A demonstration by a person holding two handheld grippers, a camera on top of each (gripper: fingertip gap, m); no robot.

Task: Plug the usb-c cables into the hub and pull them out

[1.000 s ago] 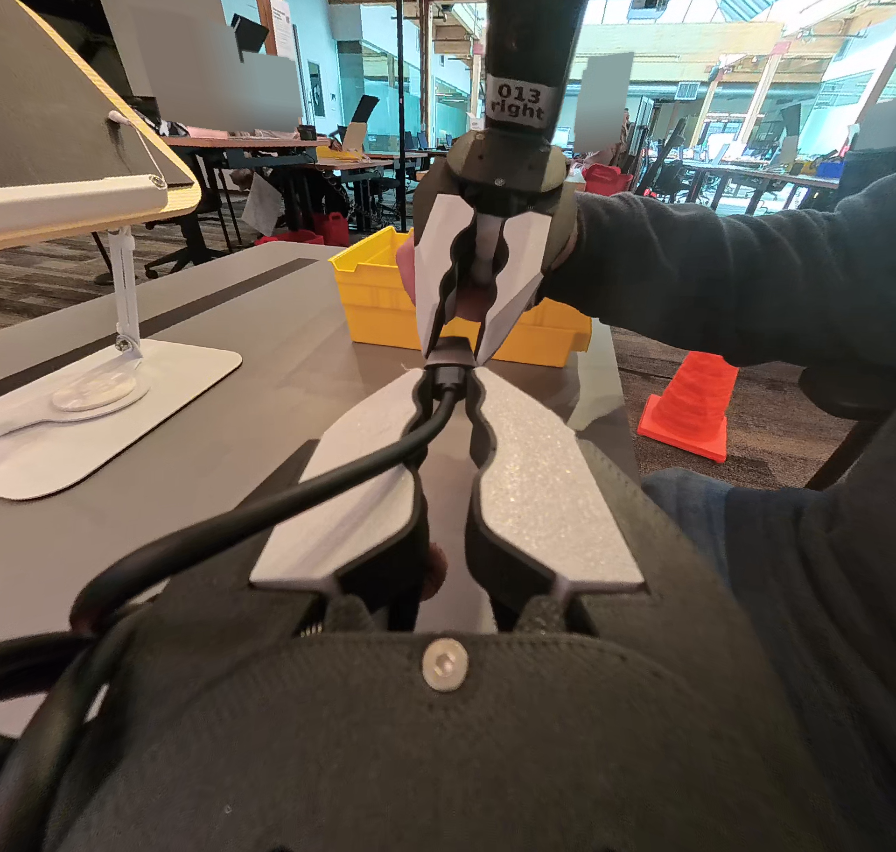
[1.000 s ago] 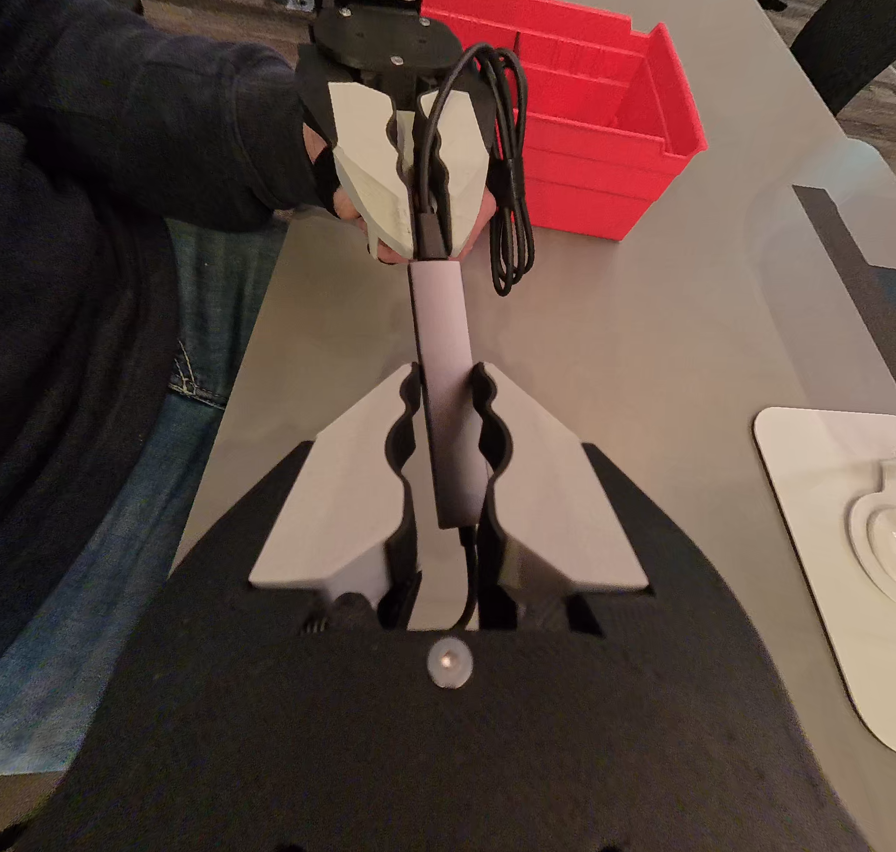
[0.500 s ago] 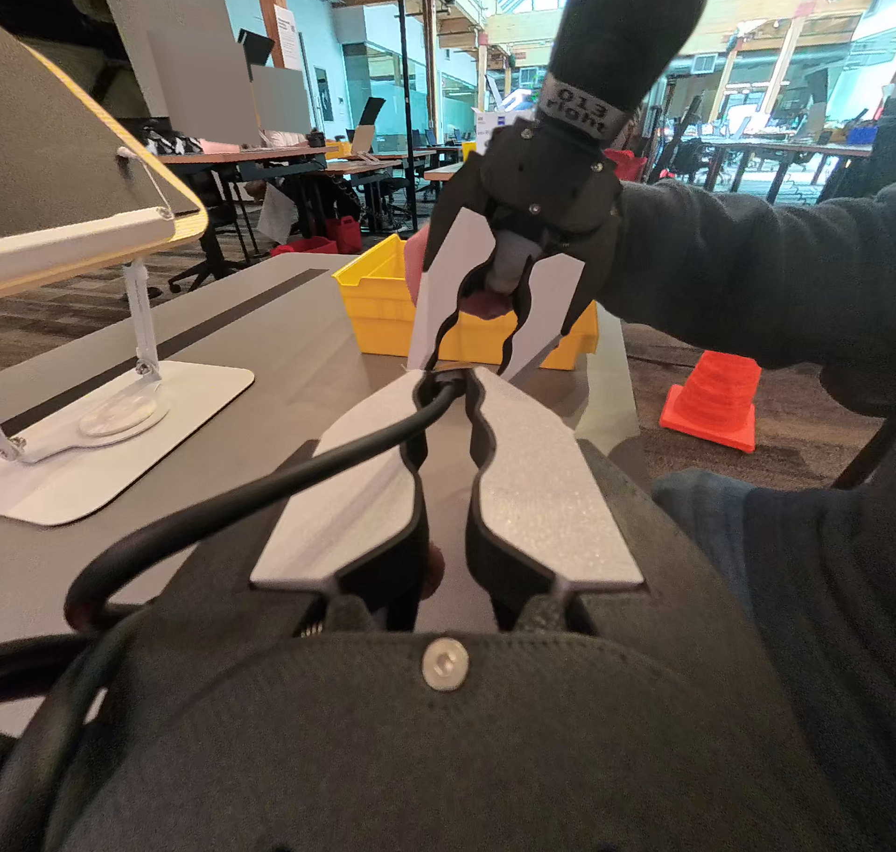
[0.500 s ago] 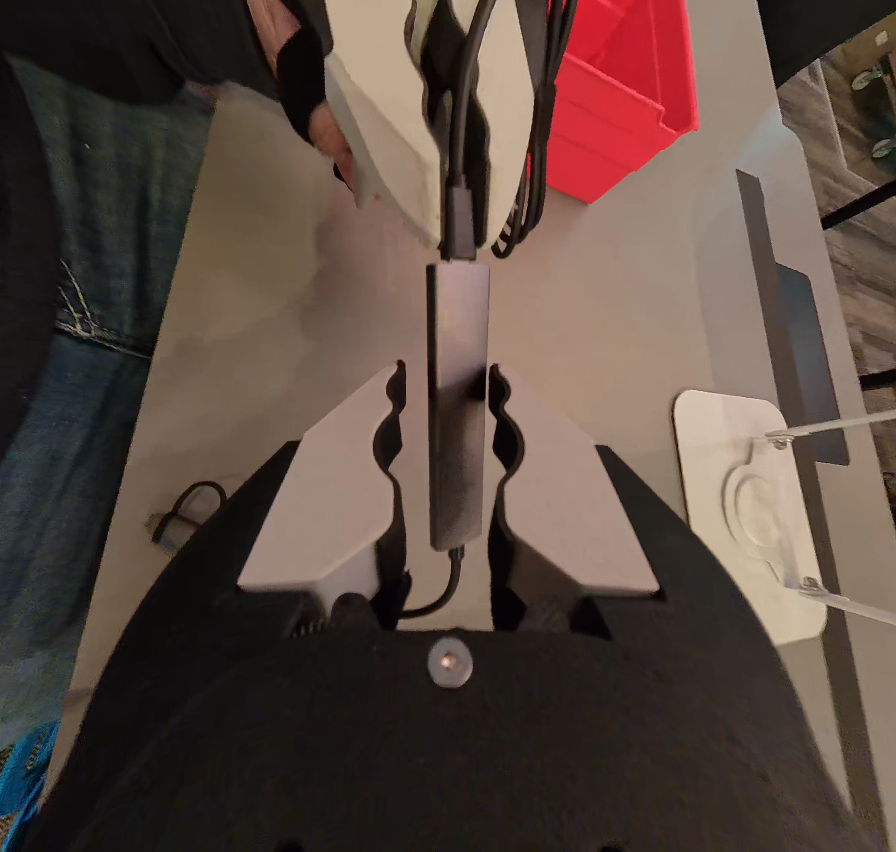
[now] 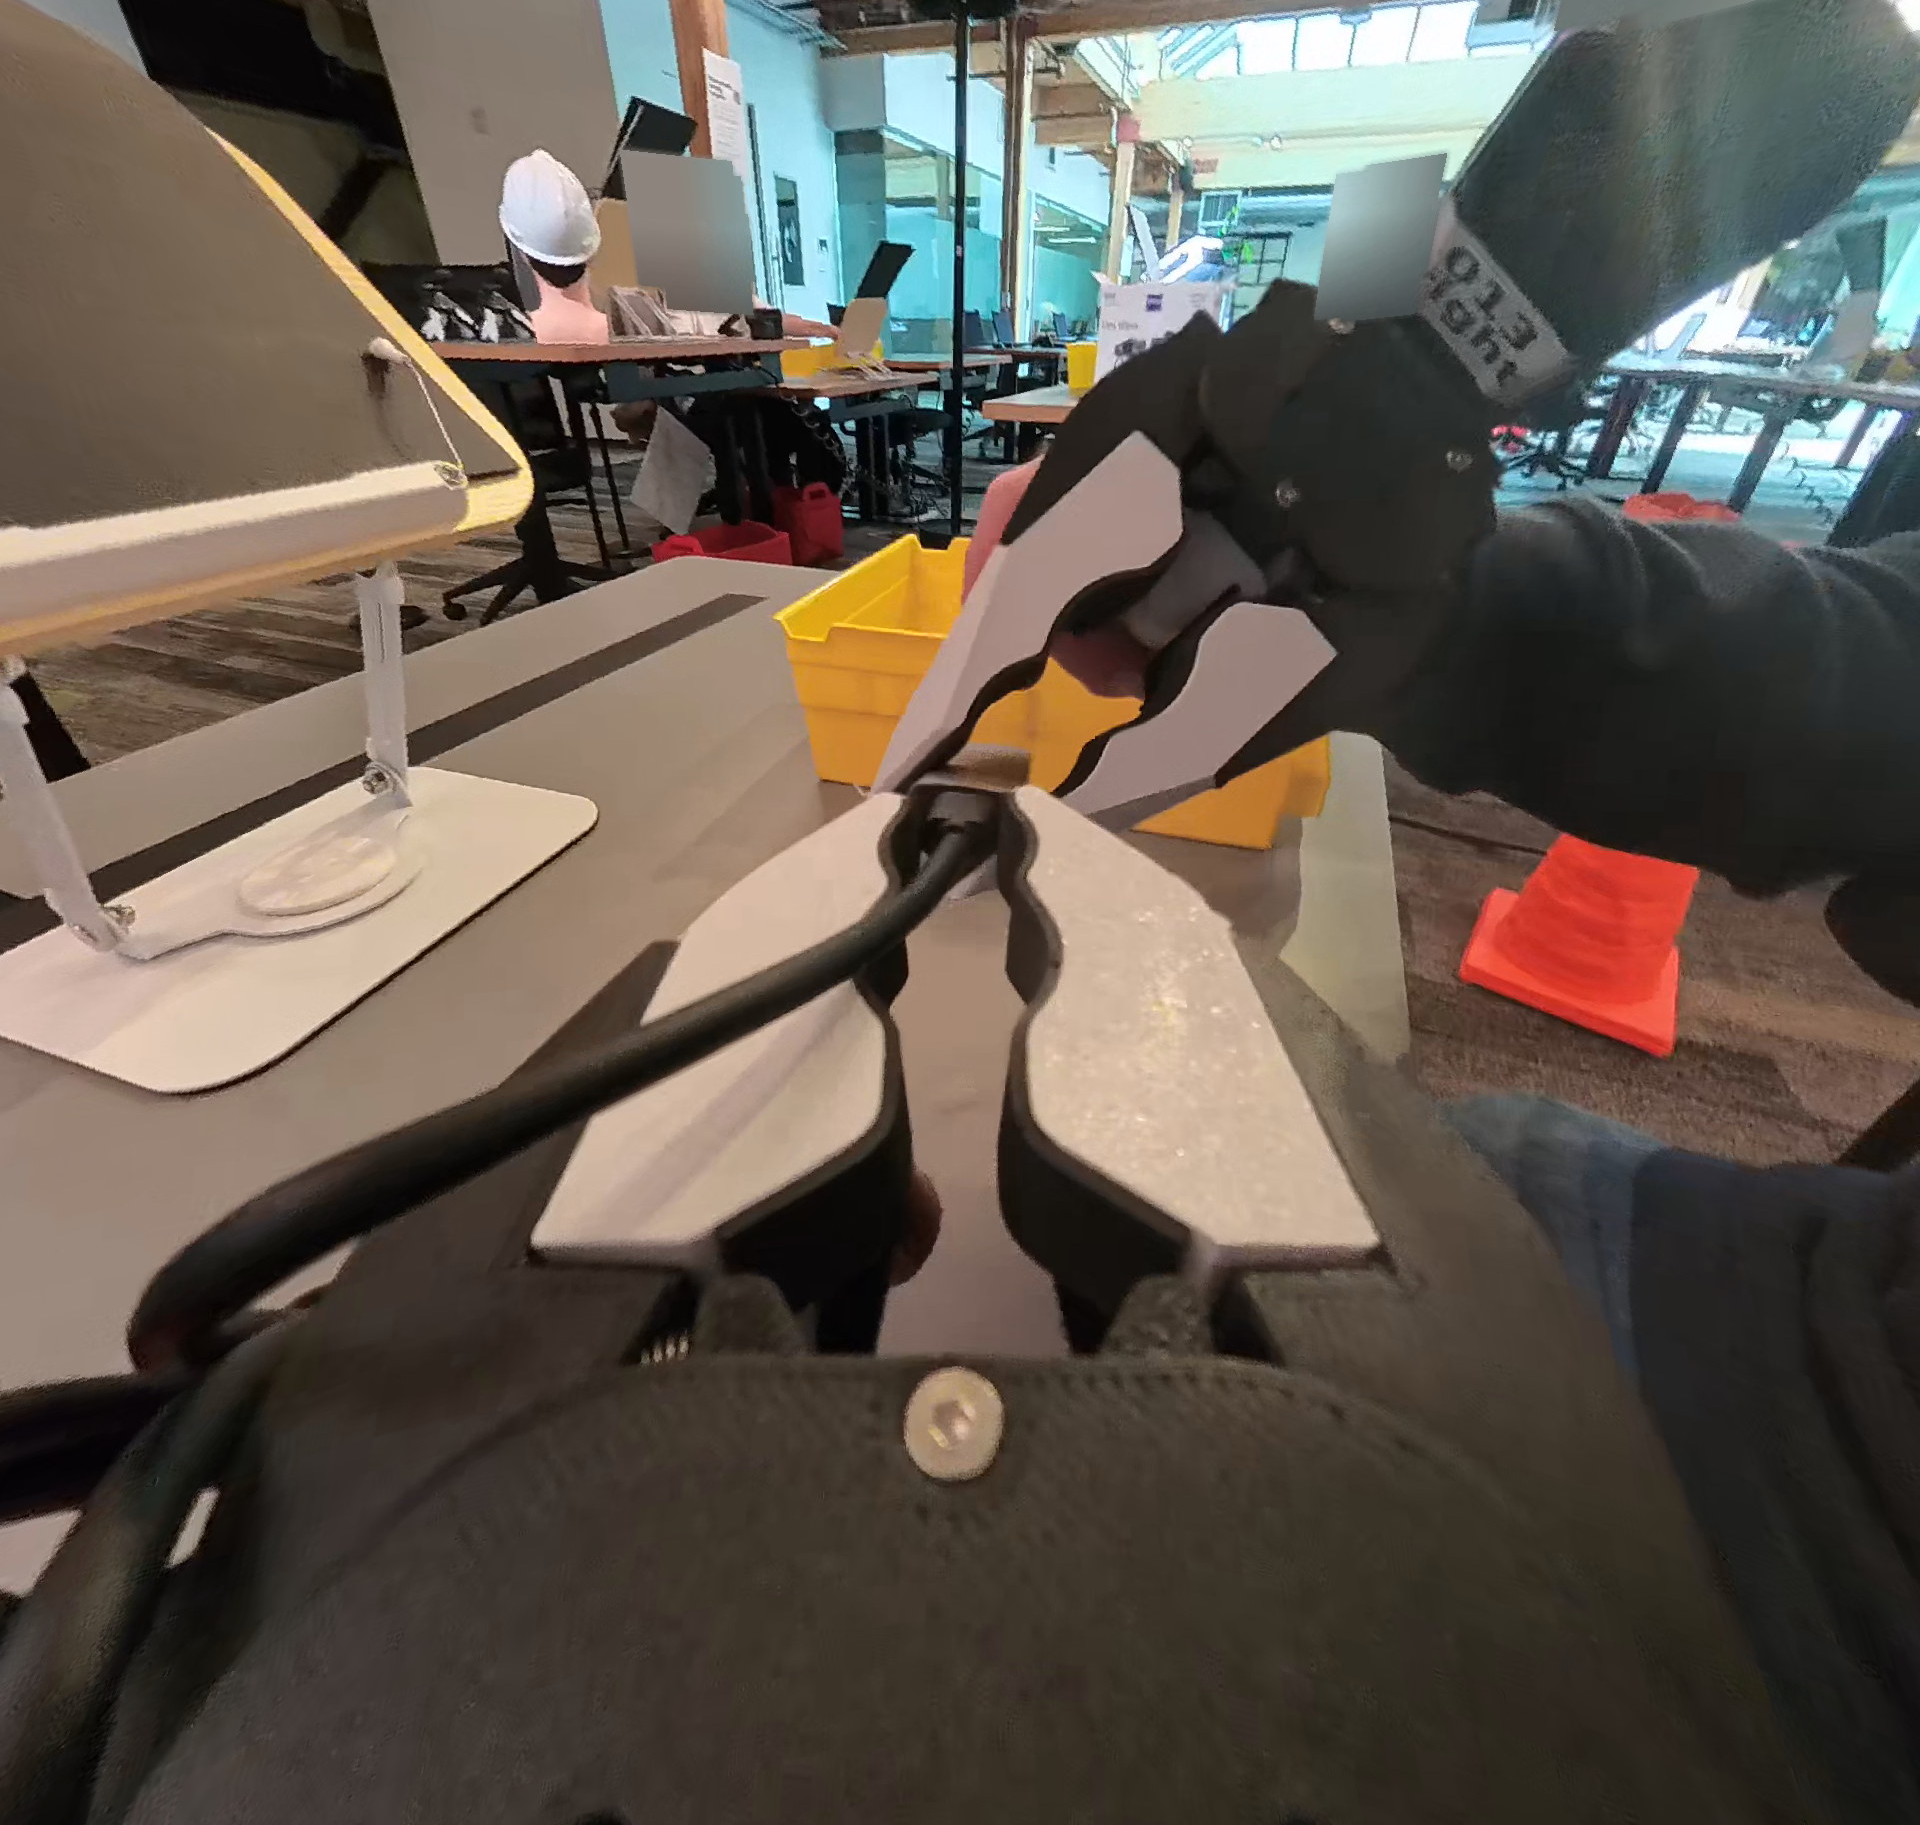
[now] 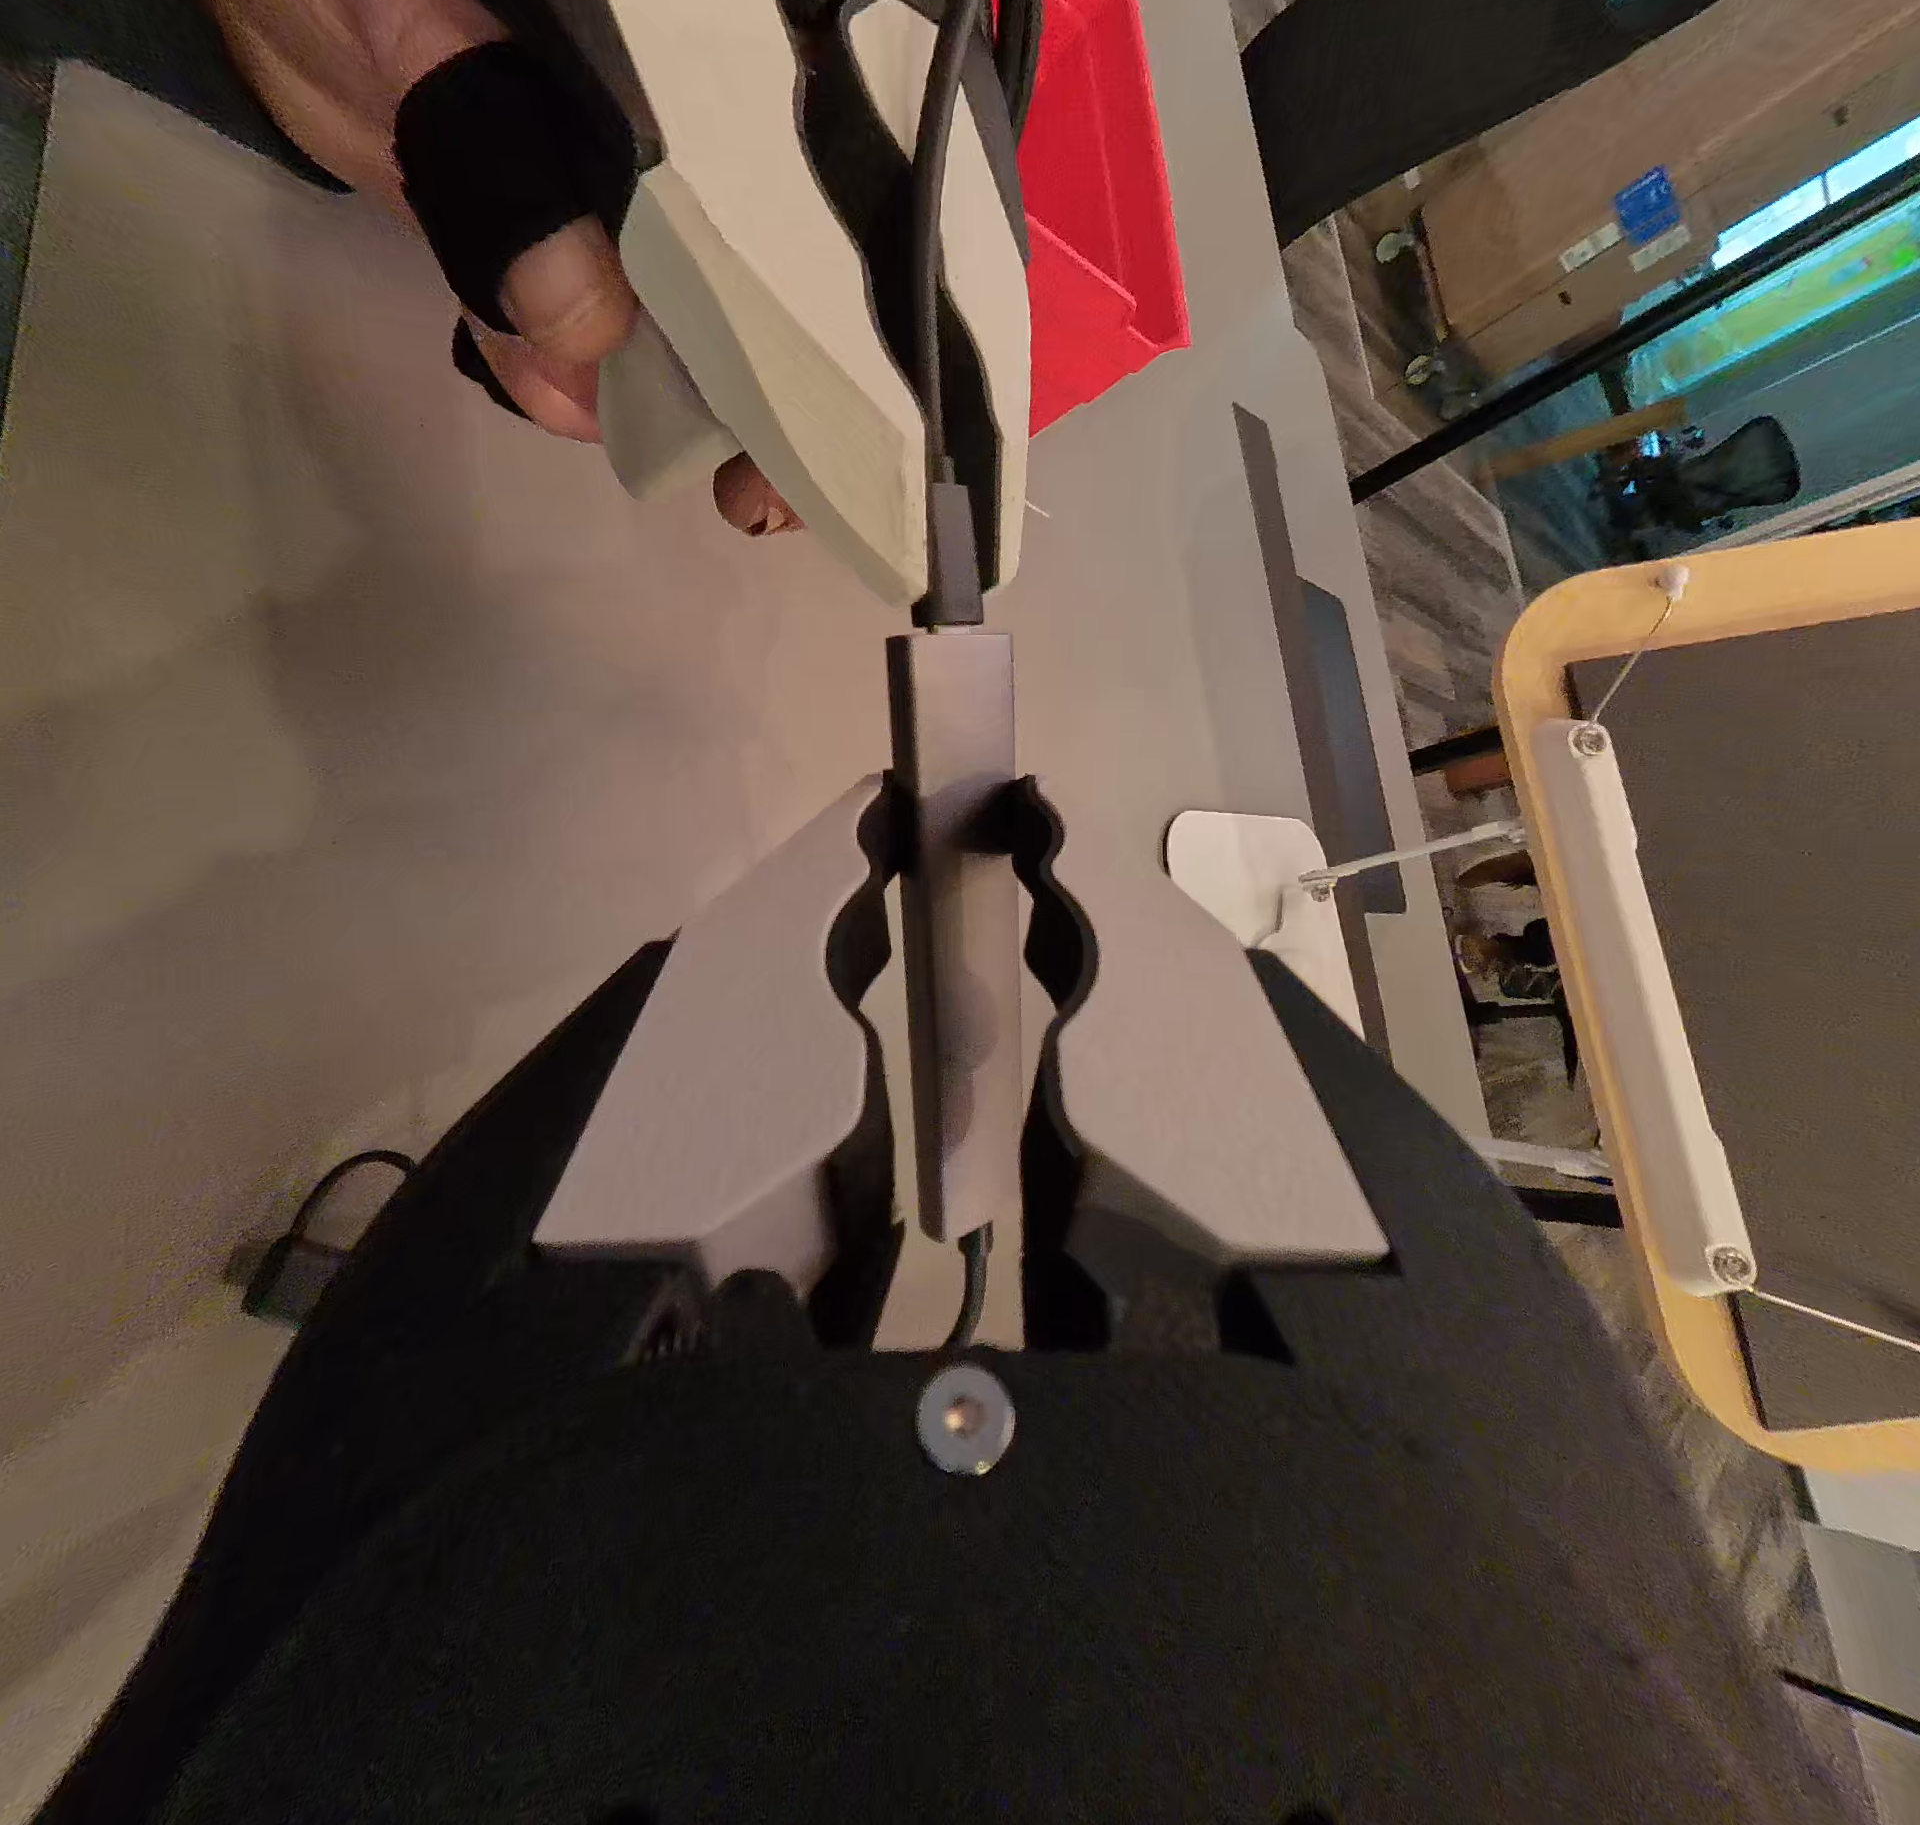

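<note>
Here the grey table (image 6: 343, 736) carries a red bin (image 6: 1091, 248), a yellow bin (image 5: 883, 674) and a white stand (image 5: 249, 944). Above it, the right gripper (image 6: 951, 799) is clenched on the slim grey hub (image 6: 956, 944), held lengthwise between its fingers. The left gripper (image 5: 951, 819) is closed on the black usb-c cable (image 5: 644, 1037) at its plug (image 6: 956, 560), whose tip meets the hub's far end; whether it is seated I cannot tell

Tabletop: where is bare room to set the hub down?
Bare grey table lies left of the hub, below the hand. A small cable lies nearer. The red bin and white stand base crowd the right.
</note>
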